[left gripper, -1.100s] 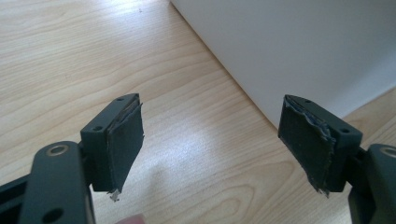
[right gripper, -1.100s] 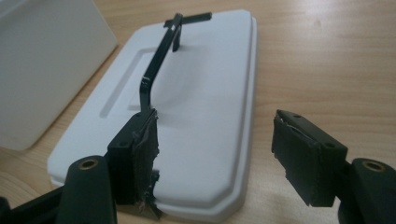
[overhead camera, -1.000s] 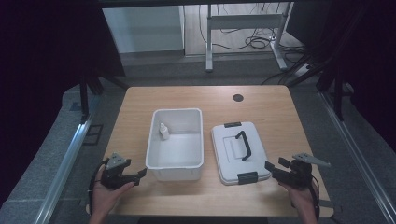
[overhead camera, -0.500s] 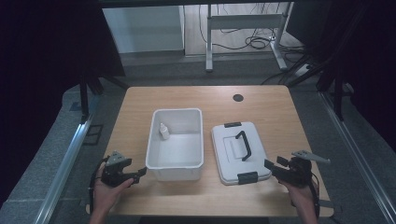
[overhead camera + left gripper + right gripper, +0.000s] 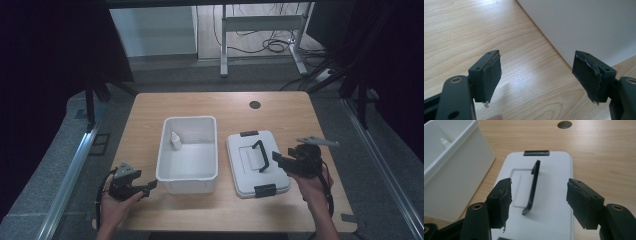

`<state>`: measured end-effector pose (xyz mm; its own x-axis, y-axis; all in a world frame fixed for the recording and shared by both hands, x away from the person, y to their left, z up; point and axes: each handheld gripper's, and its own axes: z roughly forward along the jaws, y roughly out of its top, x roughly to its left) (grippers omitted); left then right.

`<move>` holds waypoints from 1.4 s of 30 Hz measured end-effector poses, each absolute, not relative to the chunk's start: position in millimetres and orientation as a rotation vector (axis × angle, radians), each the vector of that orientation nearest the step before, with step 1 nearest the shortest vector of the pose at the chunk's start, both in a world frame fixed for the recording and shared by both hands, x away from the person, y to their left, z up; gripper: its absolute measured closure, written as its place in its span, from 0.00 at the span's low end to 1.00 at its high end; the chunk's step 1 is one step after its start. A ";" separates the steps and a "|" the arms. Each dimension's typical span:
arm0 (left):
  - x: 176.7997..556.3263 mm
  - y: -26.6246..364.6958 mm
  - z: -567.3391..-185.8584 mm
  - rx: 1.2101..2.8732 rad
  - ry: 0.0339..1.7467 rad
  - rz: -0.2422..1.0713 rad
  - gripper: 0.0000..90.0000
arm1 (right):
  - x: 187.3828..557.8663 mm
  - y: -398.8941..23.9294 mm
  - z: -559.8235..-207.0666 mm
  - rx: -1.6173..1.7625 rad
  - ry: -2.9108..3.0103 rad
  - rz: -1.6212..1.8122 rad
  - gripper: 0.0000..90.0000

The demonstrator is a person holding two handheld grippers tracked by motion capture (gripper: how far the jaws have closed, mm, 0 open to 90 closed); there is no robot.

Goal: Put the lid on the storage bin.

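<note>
A white open bin (image 5: 161,150) stands mid-table with a small white bottle (image 5: 175,140) inside at its far left. To its right lies the white lid (image 5: 247,172), flat, with an upright black handle (image 5: 259,155) and black clips. My right gripper (image 5: 277,159) hovers over the lid's right edge, open. Its jaws have just narrowed slightly, and nothing is pressed between them. In the right gripper view the handle (image 5: 534,185) stands ahead between the jaws of the right gripper (image 5: 539,200). My left gripper (image 5: 149,187) rests open on the table by the bin's near left corner. The left gripper (image 5: 536,75) faces the bin's wall (image 5: 586,25).
The wooden table (image 5: 150,110) has a round cable hole (image 5: 255,105) at the far right. Bare wood runs along the near edge and far side. Desk legs and cables stand on the floor beyond.
My right gripper has lifted off the table and moved up and left, over the lid's right side. The left gripper has stayed put.
</note>
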<state>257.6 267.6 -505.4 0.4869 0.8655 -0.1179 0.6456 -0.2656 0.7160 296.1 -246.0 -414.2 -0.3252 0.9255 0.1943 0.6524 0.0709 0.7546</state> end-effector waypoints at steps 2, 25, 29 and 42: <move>257.7 267.9 -505.4 2.004 1.246 0.387 0.26 | 304.9 -239.4 -407.9 1.578 2.043 1.105 0.41; 258.9 268.2 -508.3 2.005 1.258 0.380 0.26 | 370.1 -195.3 -386.0 1.667 2.306 0.879 0.42; 258.7 268.7 -508.0 2.001 1.259 0.379 0.26 | 378.9 -192.0 -383.6 1.689 2.320 0.867 0.42; 259.3 266.1 -509.3 2.017 1.252 0.372 0.26 | 409.2 -186.8 -404.3 1.794 2.448 0.684 0.55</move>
